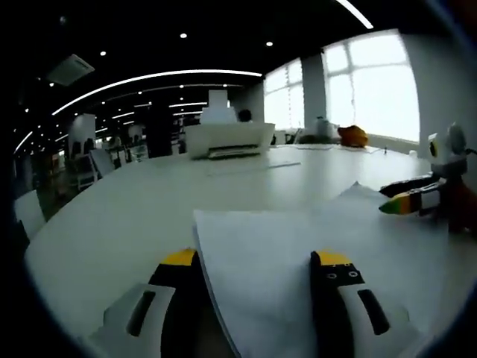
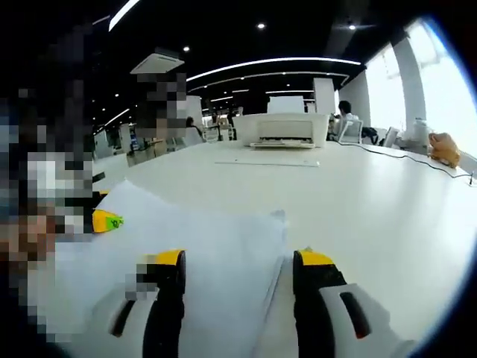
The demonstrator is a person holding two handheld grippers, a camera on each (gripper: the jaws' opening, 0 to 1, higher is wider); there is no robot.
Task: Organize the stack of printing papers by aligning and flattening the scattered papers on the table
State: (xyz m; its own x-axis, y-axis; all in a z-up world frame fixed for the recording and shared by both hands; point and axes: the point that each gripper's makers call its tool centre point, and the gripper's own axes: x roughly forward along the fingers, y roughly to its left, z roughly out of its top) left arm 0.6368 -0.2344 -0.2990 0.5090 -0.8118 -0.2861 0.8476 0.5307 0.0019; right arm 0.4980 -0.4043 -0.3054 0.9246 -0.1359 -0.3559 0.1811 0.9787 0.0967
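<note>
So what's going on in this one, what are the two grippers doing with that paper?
A person is working a stack of white papers on a long white table with two handheld grippers. The left gripper and the right gripper both stand open, jaws straddling opposite edges of the stack, as if to square it up. The sheets look slightly fanned at the corners, not yet aligned. A white printer sits farther back on the table, with a single sheet lying in front of it.

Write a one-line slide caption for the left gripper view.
Left gripper with open jaws straddling the paper stack on the white table, right gripper entering opposite, printer beyond.
</note>
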